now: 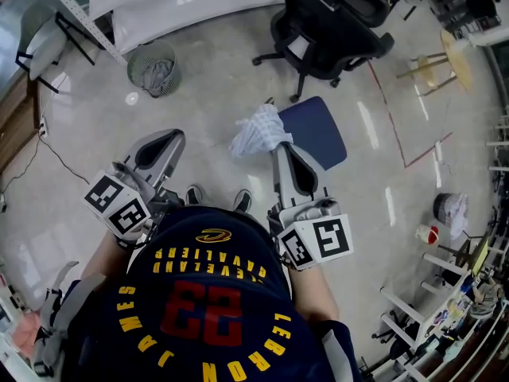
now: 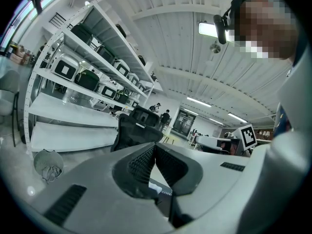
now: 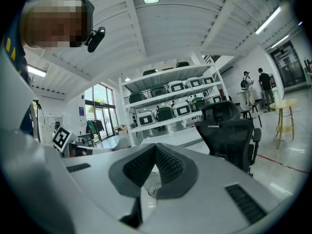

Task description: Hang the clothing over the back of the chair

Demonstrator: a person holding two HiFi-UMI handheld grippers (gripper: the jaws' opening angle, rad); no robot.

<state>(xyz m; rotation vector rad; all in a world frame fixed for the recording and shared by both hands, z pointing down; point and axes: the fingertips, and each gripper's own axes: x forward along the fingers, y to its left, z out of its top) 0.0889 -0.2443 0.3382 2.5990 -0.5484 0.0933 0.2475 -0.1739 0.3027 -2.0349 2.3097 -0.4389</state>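
Note:
The clothing (image 1: 258, 131), a crumpled white and blue checked piece, lies bunched at the left edge of a small chair with a blue seat (image 1: 318, 134) on the floor ahead of me. I cannot tell whether it hangs over the chair's back. My right gripper (image 1: 280, 148) is held near my waist, its tips close to the cloth's edge in the head view; its jaws are shut and the cloth (image 3: 152, 186) shows below them, apart from the pads. My left gripper (image 1: 176, 137) is to the left, also shut and empty, with a bit of the cloth (image 2: 154, 188) visible under its jaws.
A black office chair (image 1: 326, 22) stands beyond the blue chair, also in the left gripper view (image 2: 139, 128) and the right gripper view (image 3: 229, 130). A mesh waste basket (image 1: 153, 68) is at the far left. A yellow stool (image 1: 445, 62) and cluttered shelves line the right.

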